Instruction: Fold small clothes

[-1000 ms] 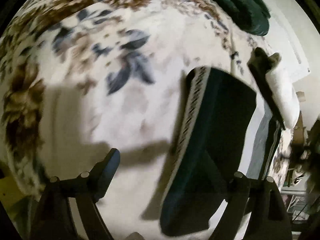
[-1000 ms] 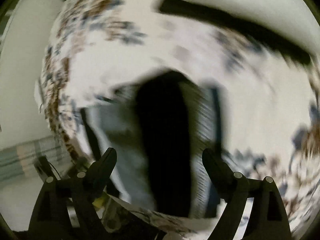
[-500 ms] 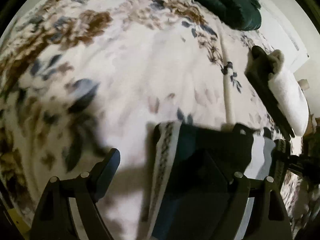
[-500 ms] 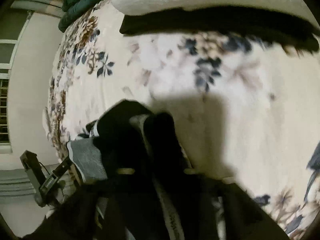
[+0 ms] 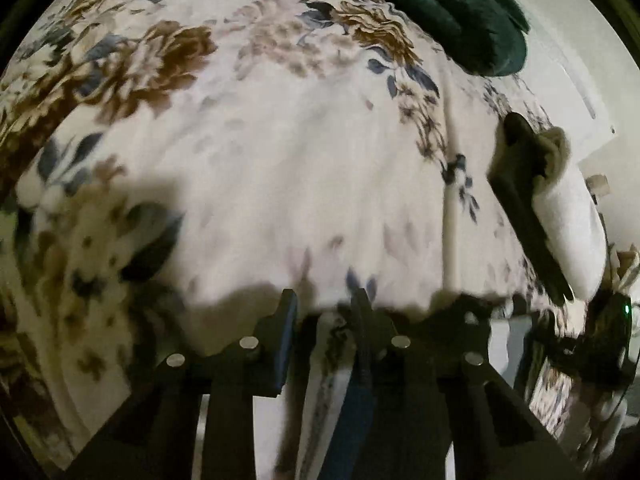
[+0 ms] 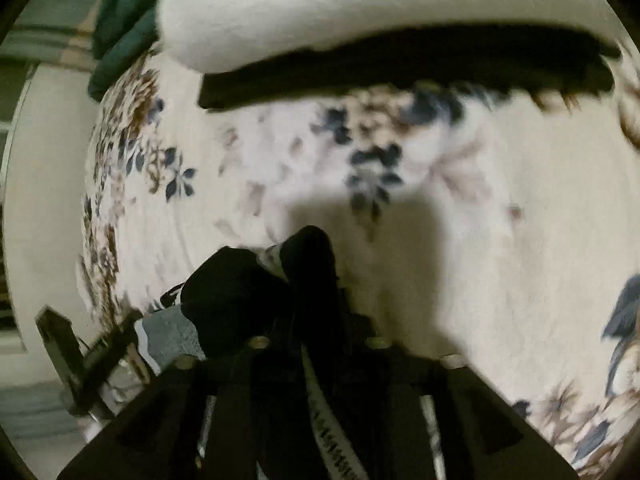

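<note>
Status: my left gripper (image 5: 324, 312) is nearly closed, and its 2 fingers pinch the patterned waistband edge of the small dark garment (image 5: 352, 400). 1 second ago those fingers stood wide apart with the garment hanging free between them.

My right gripper (image 6: 316, 320) is closed on the same garment (image 6: 240, 292); black fabric bunches up over the fingertips. 1 second ago it was open.

Garment position: low over the near edge of the floral blanket (image 5: 280, 160), held by both grippers.

Meaning for the task: in my judgement, both grasps are now made, so a fold can begin.

Other changes: the views have steadied, and the white pillow (image 6: 340, 8) with the dark folded item (image 6: 400, 68) beneath it now fills the top of the right view.
</note>
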`<move>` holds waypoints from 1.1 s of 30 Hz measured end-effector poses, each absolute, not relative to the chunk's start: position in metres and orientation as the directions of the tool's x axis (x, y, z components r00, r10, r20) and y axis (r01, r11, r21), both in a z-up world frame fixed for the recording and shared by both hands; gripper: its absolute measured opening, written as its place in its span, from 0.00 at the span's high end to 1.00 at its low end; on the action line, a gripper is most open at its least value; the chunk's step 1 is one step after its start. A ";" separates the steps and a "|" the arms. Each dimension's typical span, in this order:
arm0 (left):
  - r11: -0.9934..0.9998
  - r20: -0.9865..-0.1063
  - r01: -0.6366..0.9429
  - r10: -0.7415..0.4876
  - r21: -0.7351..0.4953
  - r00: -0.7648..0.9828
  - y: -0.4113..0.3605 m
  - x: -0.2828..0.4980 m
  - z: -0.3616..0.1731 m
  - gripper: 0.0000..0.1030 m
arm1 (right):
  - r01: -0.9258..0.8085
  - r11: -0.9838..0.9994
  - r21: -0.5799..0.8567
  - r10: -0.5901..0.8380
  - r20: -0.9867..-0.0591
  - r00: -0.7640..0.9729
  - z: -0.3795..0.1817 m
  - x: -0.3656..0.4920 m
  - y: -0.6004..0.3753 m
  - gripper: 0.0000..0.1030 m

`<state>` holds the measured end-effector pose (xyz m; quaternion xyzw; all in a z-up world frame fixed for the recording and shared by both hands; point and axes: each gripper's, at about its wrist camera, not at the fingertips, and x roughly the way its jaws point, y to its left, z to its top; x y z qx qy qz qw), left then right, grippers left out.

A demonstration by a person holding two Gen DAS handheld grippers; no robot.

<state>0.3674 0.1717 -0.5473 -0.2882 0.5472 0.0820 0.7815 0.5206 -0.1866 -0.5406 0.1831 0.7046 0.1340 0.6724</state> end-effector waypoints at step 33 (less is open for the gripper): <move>0.792 -0.903 -0.456 -0.270 -0.406 0.336 0.141 0.271 -0.568 0.00 | 0.036 0.748 0.663 0.646 -0.715 -0.266 -0.586 0.436 -0.220 0.13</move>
